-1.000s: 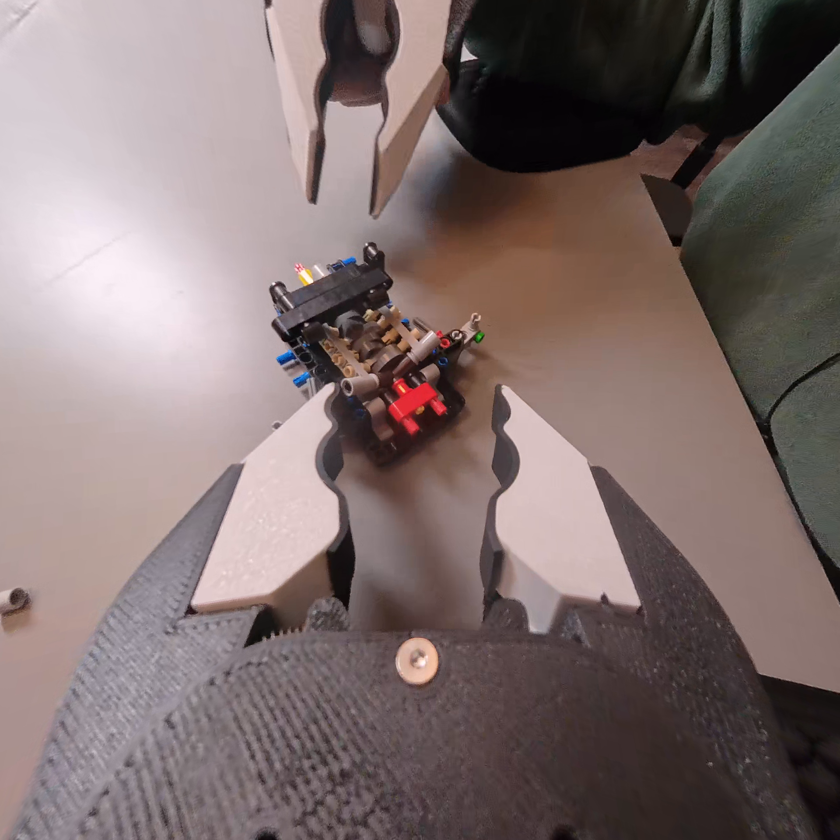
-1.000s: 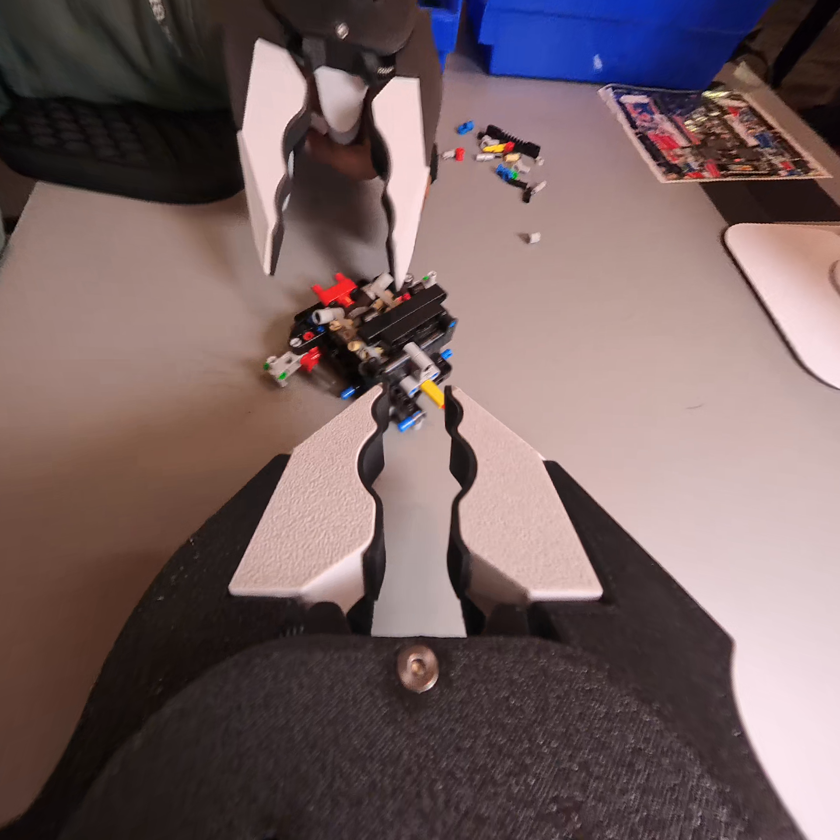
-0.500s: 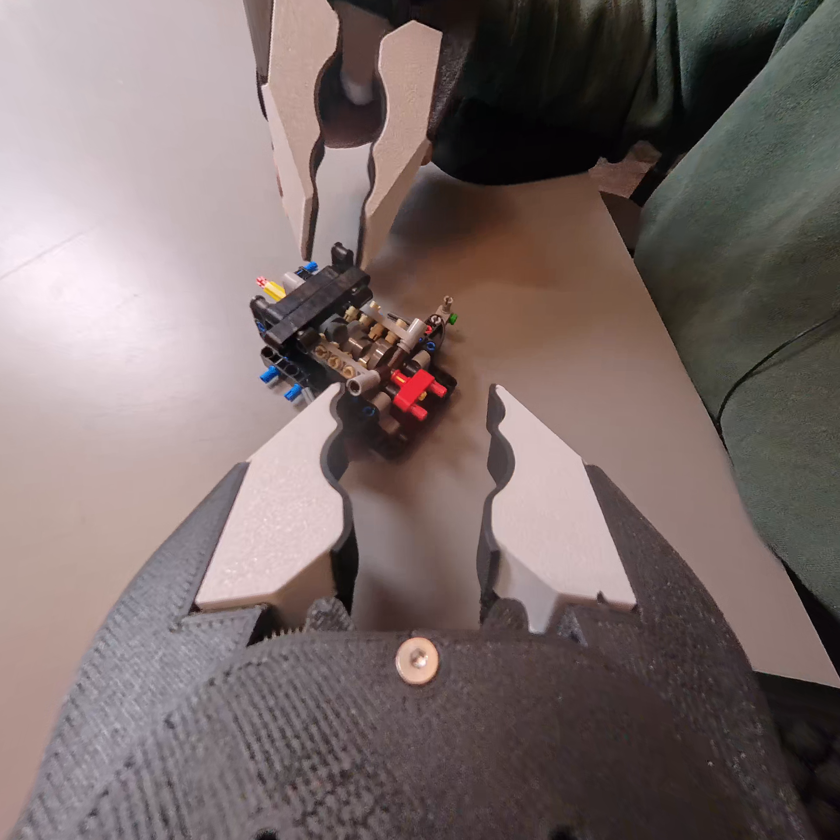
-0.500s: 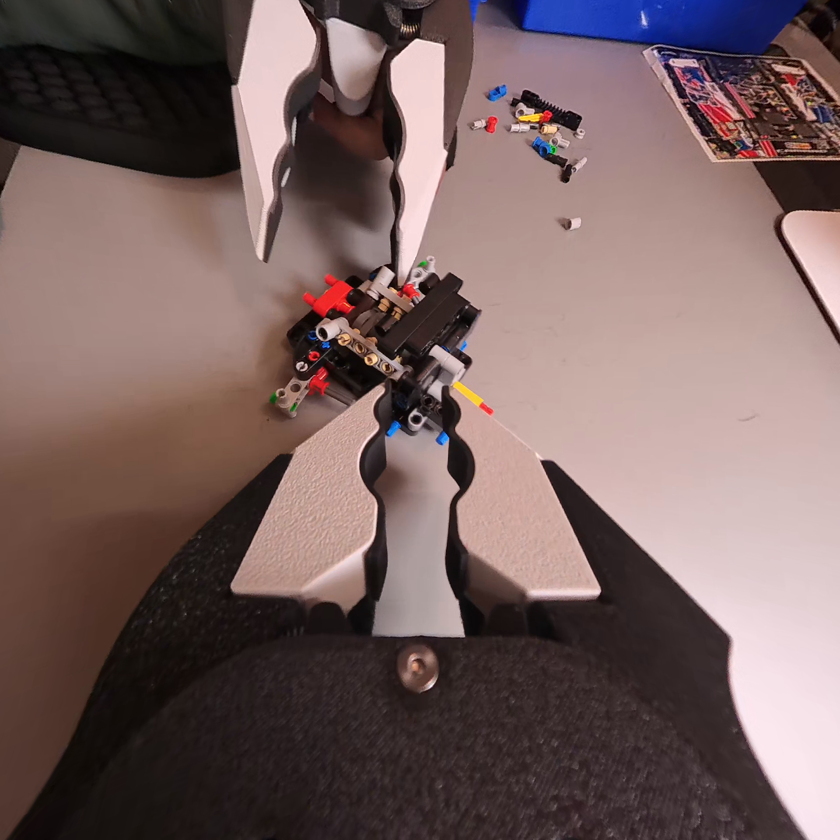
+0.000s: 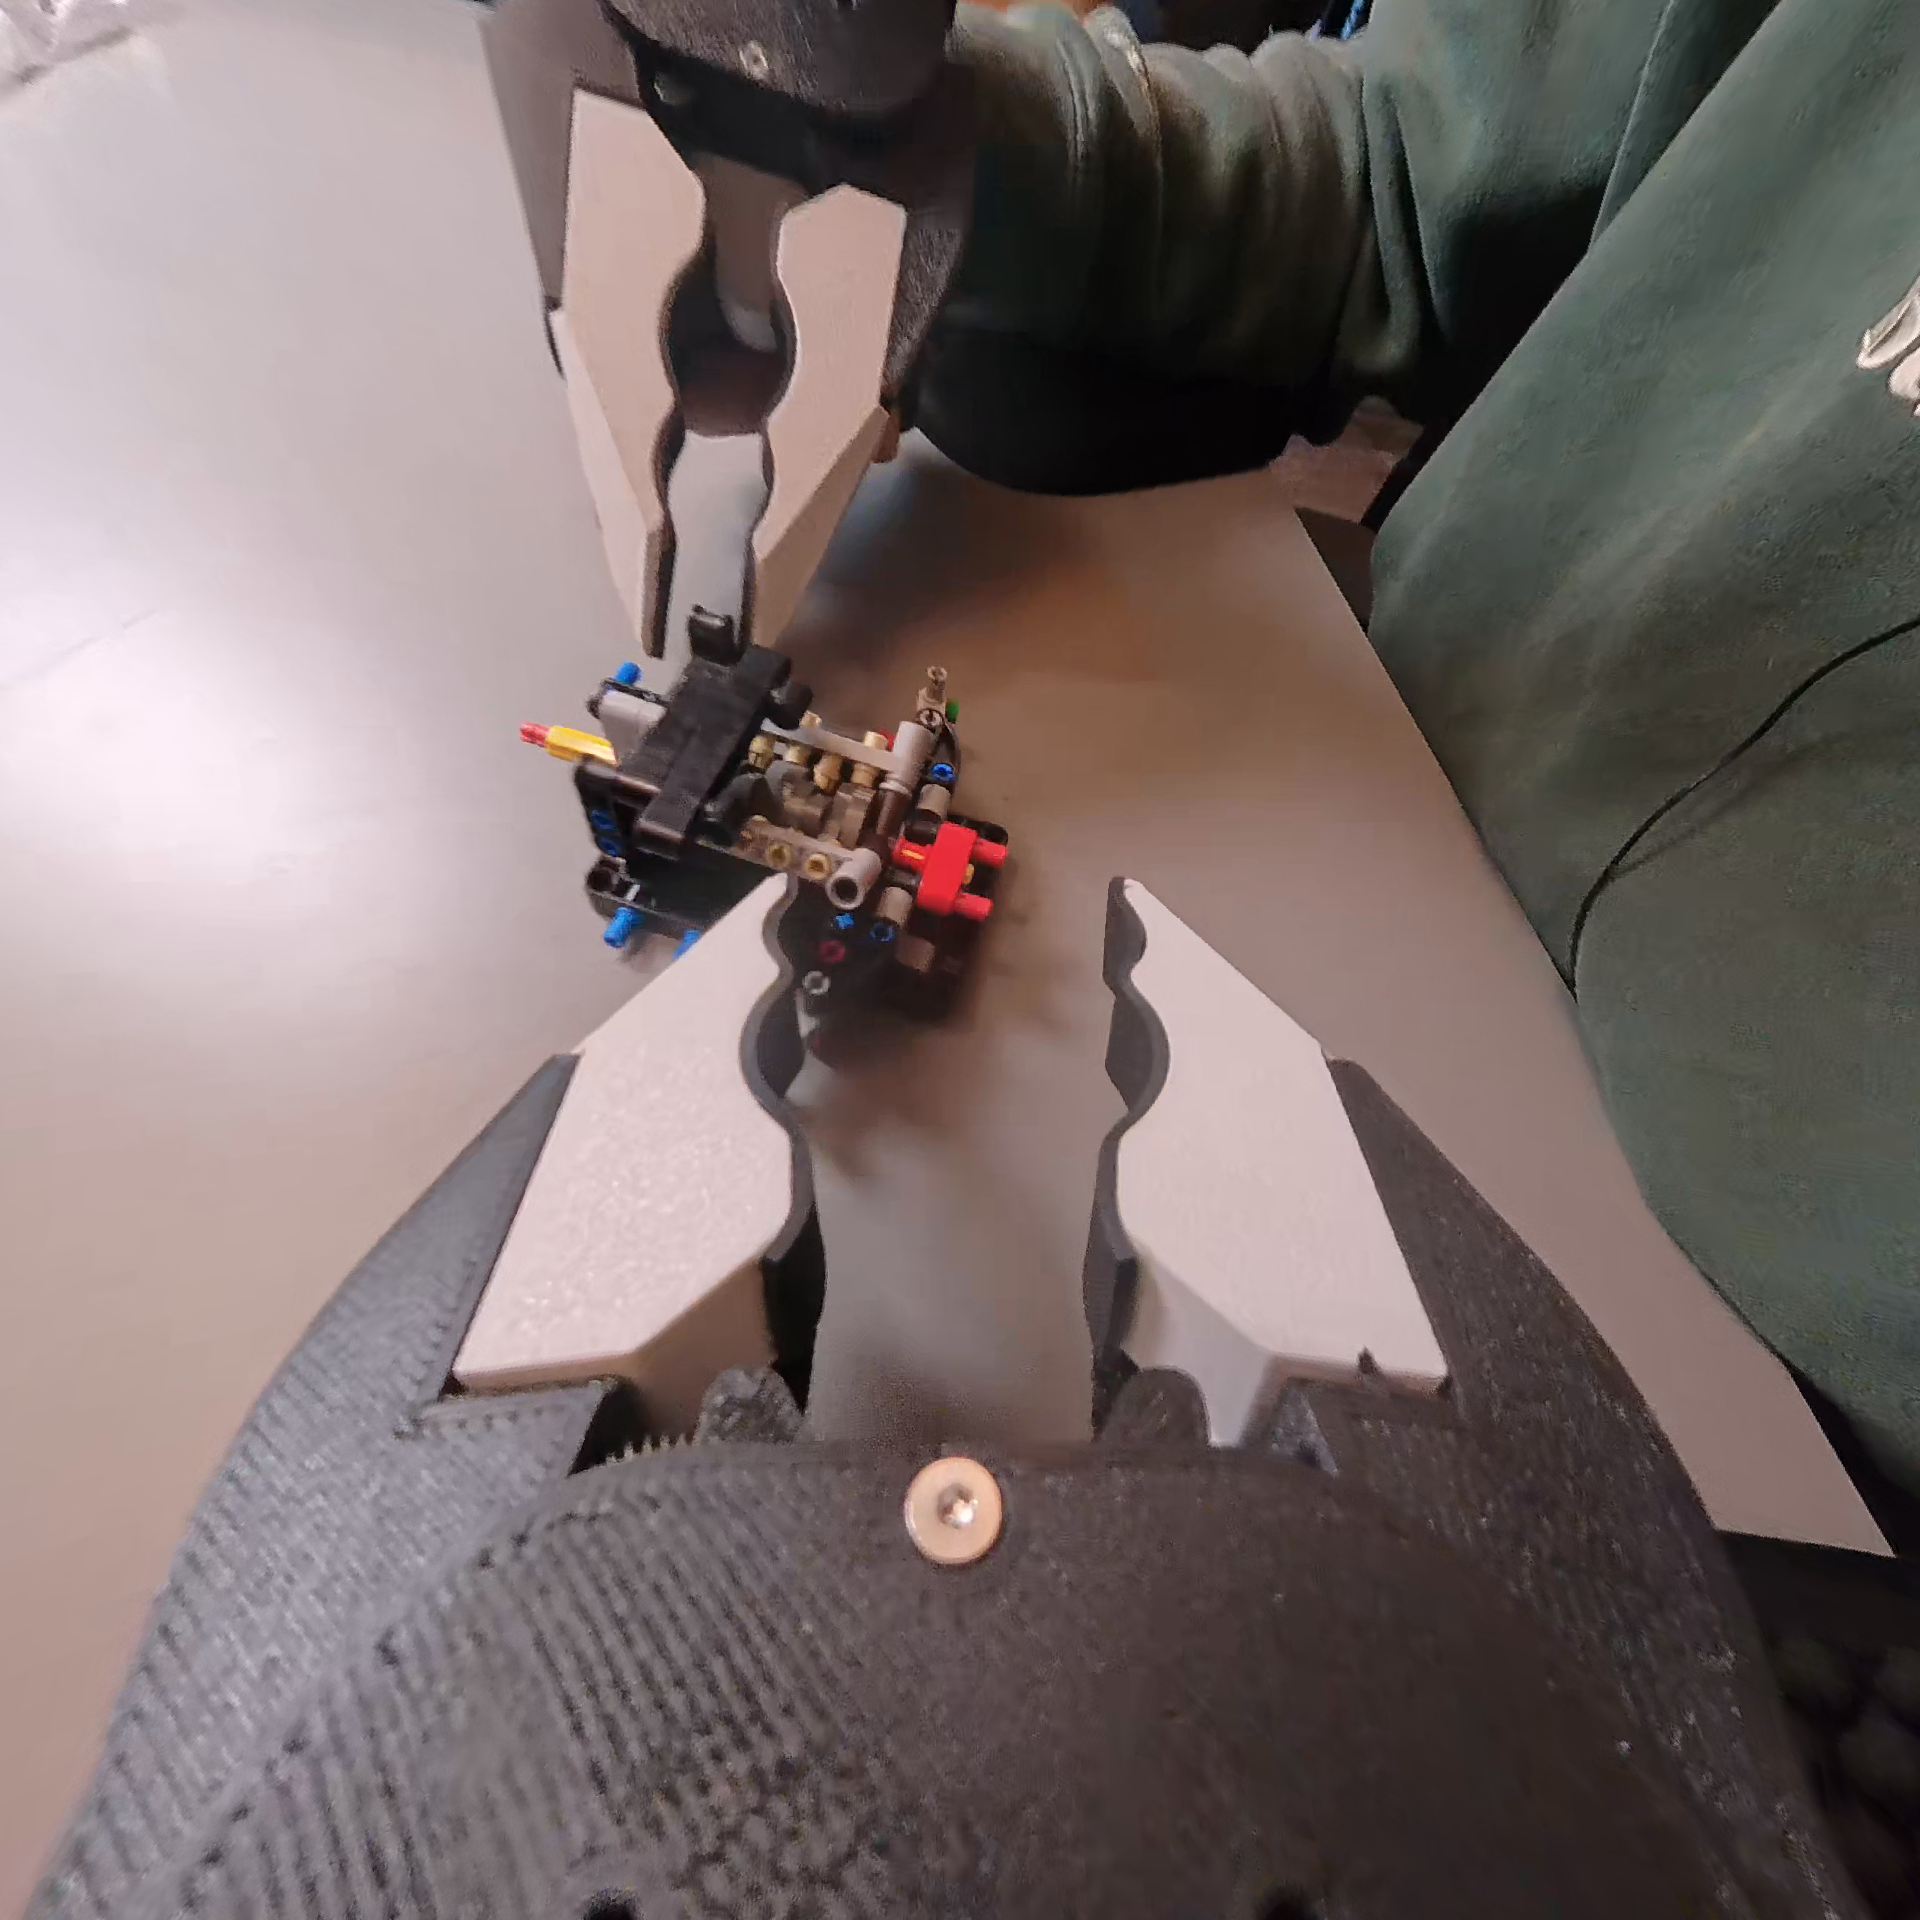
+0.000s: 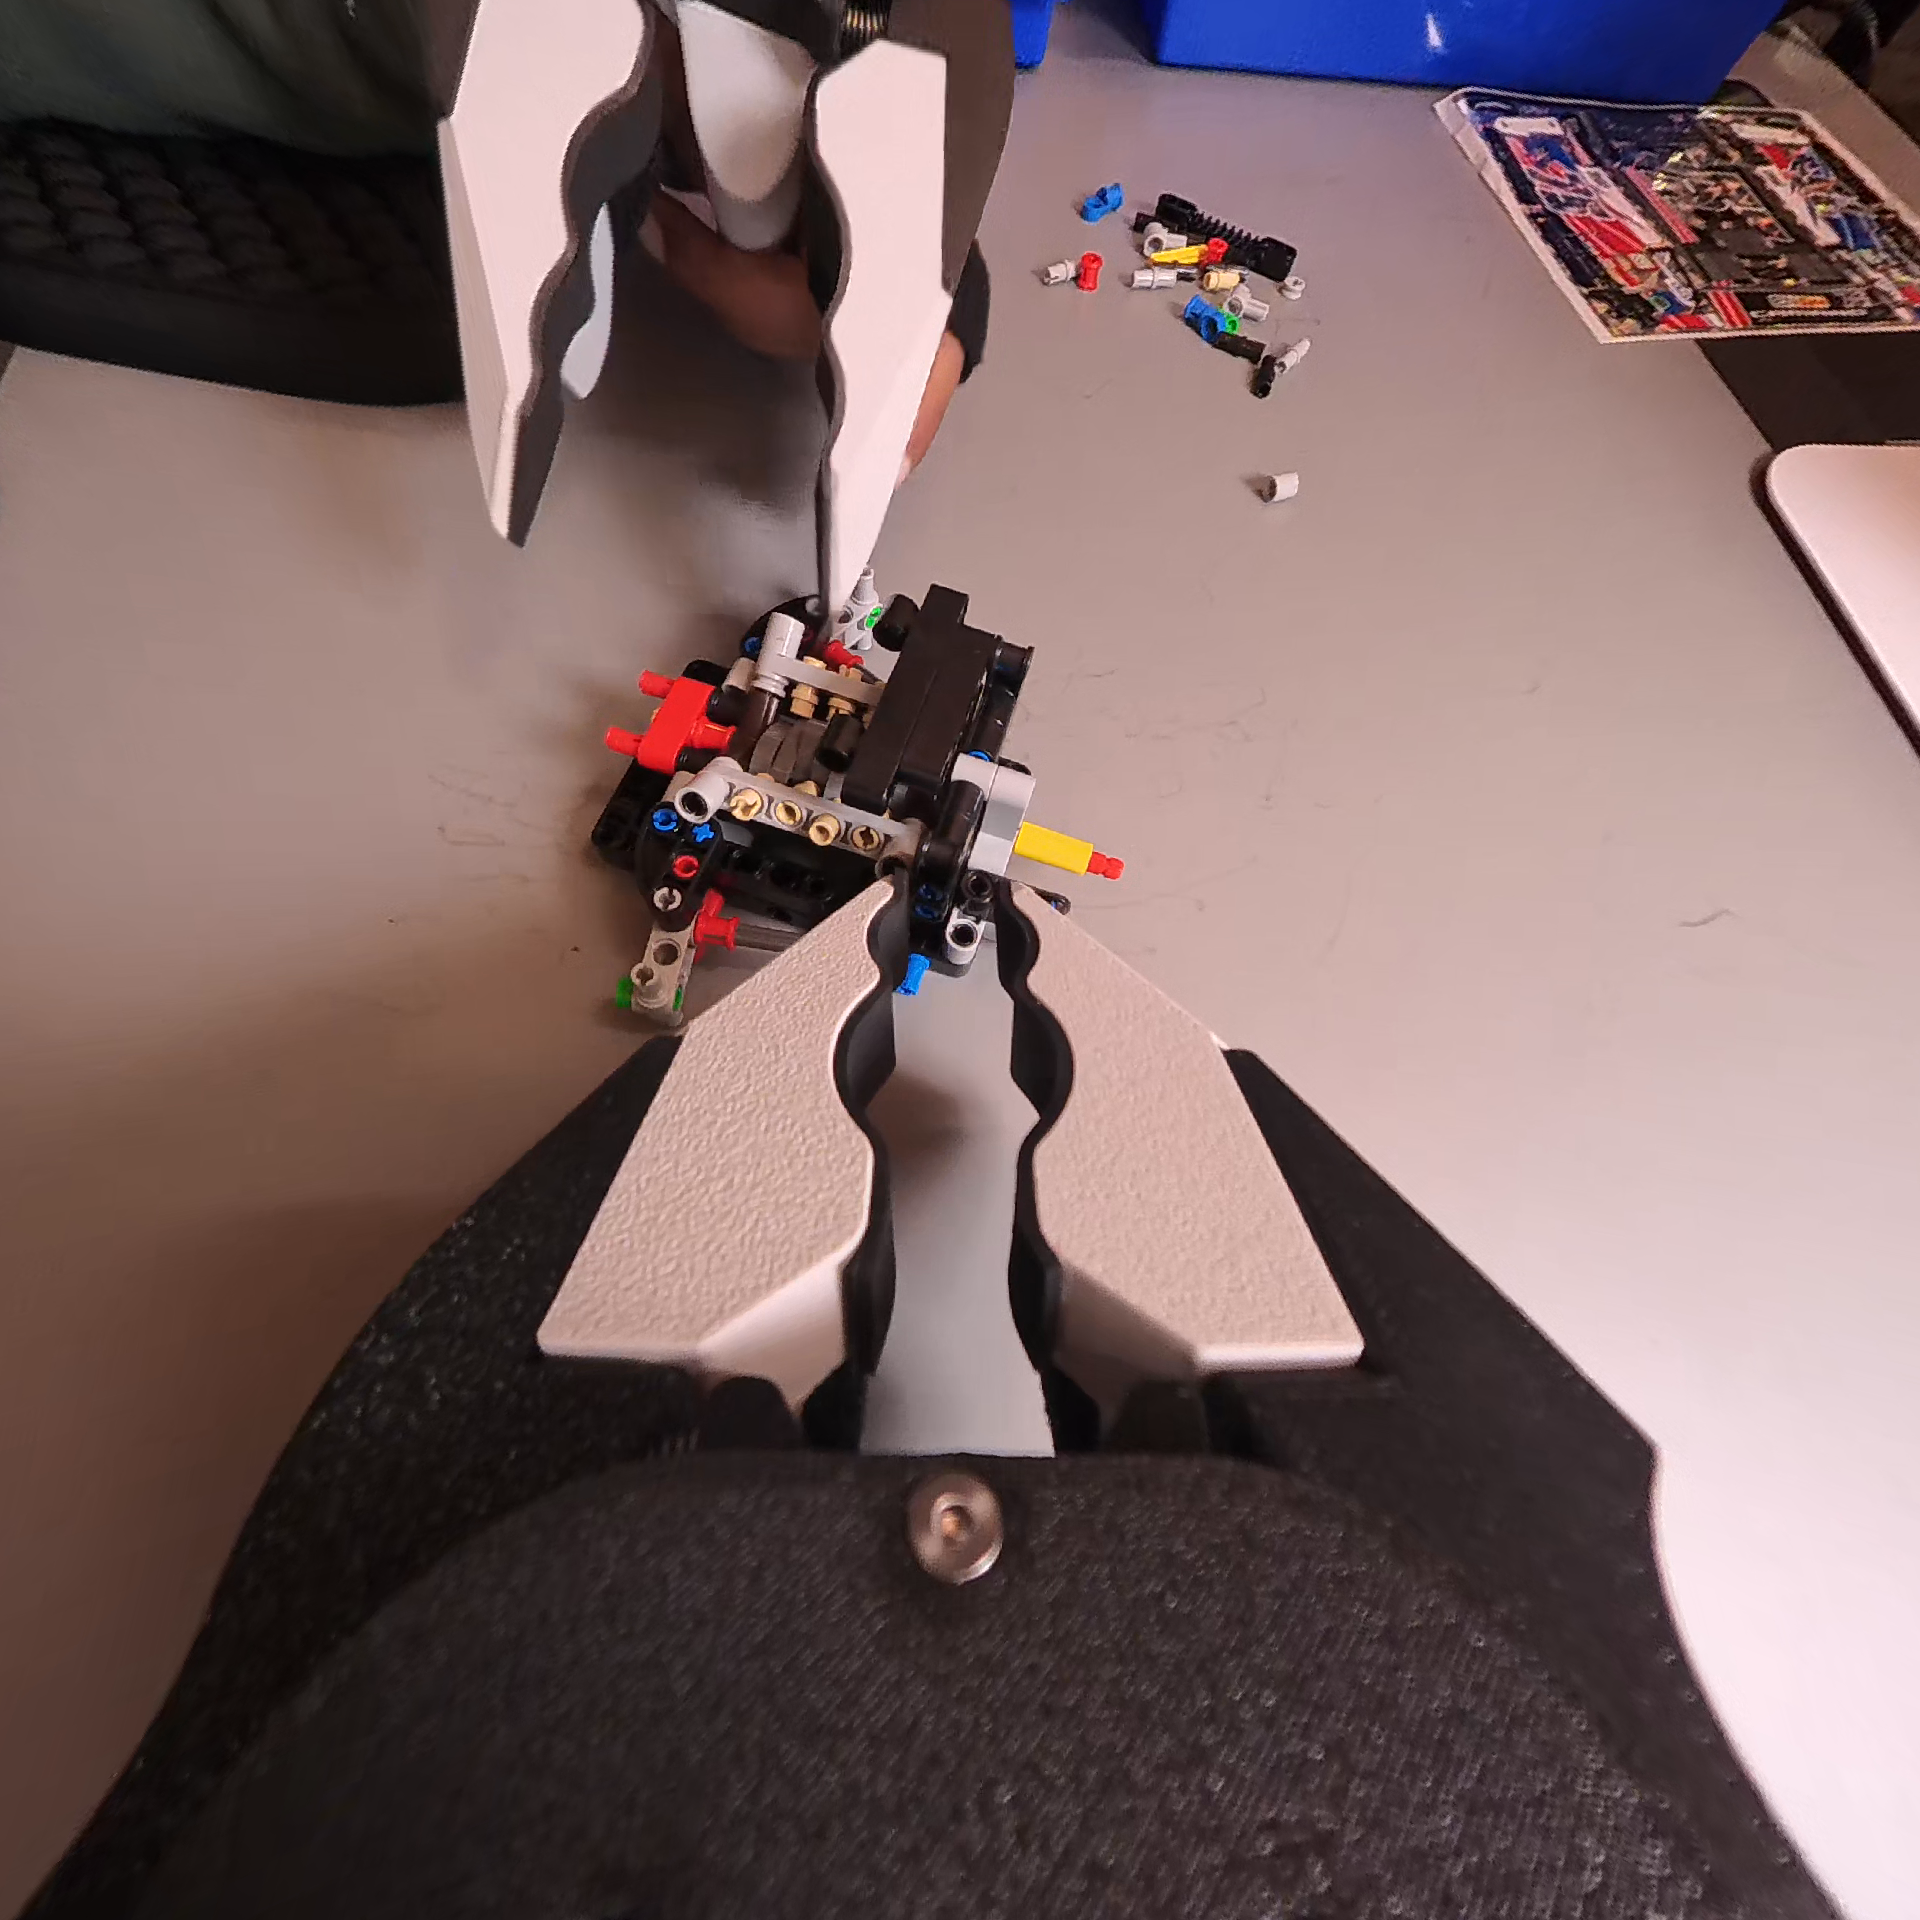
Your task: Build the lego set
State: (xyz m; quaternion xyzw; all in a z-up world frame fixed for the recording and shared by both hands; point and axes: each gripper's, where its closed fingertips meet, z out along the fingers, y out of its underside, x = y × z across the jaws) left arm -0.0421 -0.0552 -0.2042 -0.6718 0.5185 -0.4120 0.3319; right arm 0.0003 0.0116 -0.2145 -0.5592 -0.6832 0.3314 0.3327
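The big grey table [image 6: 1455,831] holds everything. A blue plastic bin [image 6: 1455,31] sits at its far edge, and beside it lies a colourful printed booklet [image 6: 1704,208]; its writing is too small to read. The small black, grey and red lego build [image 6: 831,769] sits in the middle of the table. The left gripper [image 5: 945,904] is spread wide, one finger touching the build. The right gripper [image 6: 951,904] has a narrow gap and its tips reach the build's end; I cannot tell if it pinches. A little pile of loose lego bits [image 6: 1195,270] lies farther back.
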